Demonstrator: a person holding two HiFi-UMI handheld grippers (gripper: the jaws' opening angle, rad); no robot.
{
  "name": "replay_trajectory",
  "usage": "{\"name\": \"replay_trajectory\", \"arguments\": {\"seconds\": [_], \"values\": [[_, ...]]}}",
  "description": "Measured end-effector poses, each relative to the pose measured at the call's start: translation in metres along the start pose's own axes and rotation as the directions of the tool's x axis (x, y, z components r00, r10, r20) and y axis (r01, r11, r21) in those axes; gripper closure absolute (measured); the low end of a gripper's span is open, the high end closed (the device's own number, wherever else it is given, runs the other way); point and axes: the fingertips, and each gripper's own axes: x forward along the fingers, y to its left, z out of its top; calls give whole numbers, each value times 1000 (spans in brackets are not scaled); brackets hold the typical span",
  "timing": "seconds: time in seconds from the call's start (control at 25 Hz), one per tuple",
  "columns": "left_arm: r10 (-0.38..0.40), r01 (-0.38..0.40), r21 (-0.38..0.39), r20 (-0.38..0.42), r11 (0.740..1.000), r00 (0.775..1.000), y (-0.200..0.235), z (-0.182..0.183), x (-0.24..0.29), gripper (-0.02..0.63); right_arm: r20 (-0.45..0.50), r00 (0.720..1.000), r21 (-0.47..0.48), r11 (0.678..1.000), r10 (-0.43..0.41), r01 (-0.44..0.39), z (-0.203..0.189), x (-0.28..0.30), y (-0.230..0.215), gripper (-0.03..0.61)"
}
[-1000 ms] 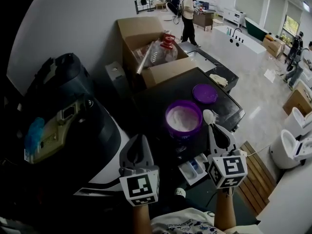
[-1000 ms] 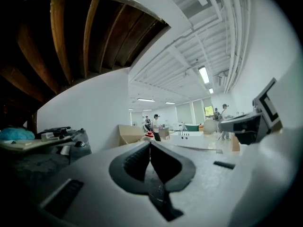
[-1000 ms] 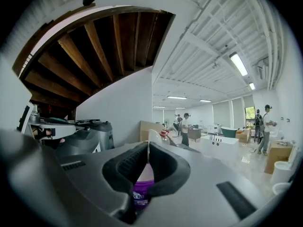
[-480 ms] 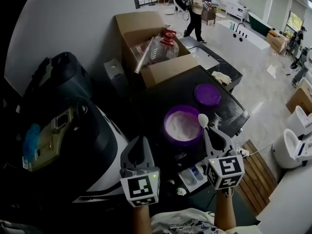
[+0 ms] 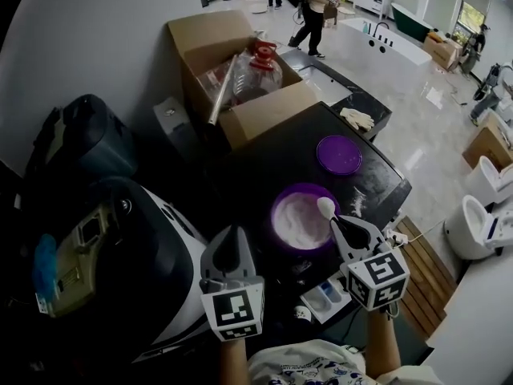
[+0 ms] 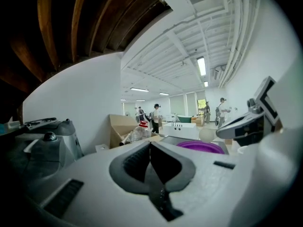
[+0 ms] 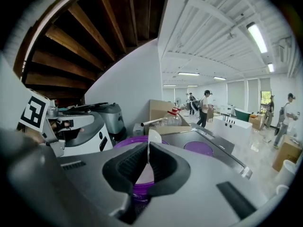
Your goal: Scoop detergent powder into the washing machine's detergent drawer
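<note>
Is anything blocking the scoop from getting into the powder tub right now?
Nothing visible does. The tub is open, its lid lies apart on the machine top, and the right gripper holds the scoop over the tub's rim.

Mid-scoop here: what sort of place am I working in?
Probably a showroom or test hall for home fixtures, not a home: a toilet stands on the open floor, a white tub farther back, and an opened cardboard box sits beside the washing machine.

White wall [image 5: 96, 38] toward eleven o'clock; pale glossy floor [image 5: 433, 143] at two; cardboard box [image 5: 210, 37] at twelve; ceiling strip light [image 7: 259, 37] overhead.
</note>
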Motion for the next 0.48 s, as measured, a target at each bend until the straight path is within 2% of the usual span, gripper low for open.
{"name": "replay_trajectory", "arguments": {"seconds": [0.24,0.48], "values": [[-47,47,-4,-39,999,998,3,-13,24,611,-106,993,-107,992,51,-62,-4,17,7,557],[-93,93,-4,-64,996,994,-1,-23,43,611,-222,964,-138,975,143,-176,-15,27,18,557]]}}
